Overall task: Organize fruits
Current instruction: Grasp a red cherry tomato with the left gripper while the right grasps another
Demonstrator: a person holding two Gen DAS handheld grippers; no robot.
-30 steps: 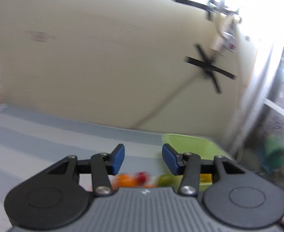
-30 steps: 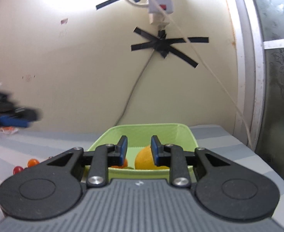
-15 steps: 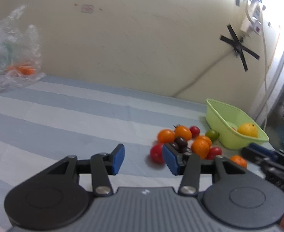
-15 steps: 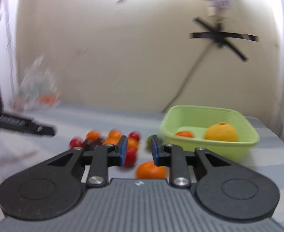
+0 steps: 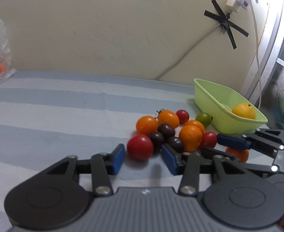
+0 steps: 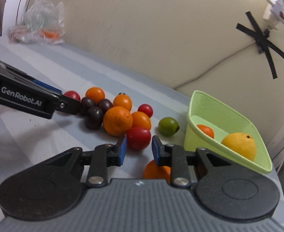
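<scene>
A pile of small tomatoes (orange, red, dark purple) and a mandarin [image 5: 190, 137] lies on the striped cloth, with a green tomato [image 5: 204, 117] beside it. My left gripper [image 5: 143, 161] is low at the pile, its jaws closing. A red tomato [image 5: 140, 149] sits just ahead between the tips, and the pads stand clear of it. My right gripper [image 6: 138, 150] has its jaws opening around another red tomato [image 6: 138, 138], untouched. An orange [image 6: 157, 171] lies under the right gripper's fingers. The green basket [image 6: 200, 100] holds a yellow citrus [image 6: 238, 145] and a small orange [image 6: 205, 131].
The basket [image 5: 209, 94] stands at the right against the cream wall, near a white cable and a window frame. A clear plastic bag [image 6: 43, 23] with something orange lies far left by the wall. Both grippers crowd the pile, tips close together.
Both grippers tipped down from facing the wall onto the fruit pile. The right one swung left from the basket to the pile. The left one sank closer to the red tomato.
</scene>
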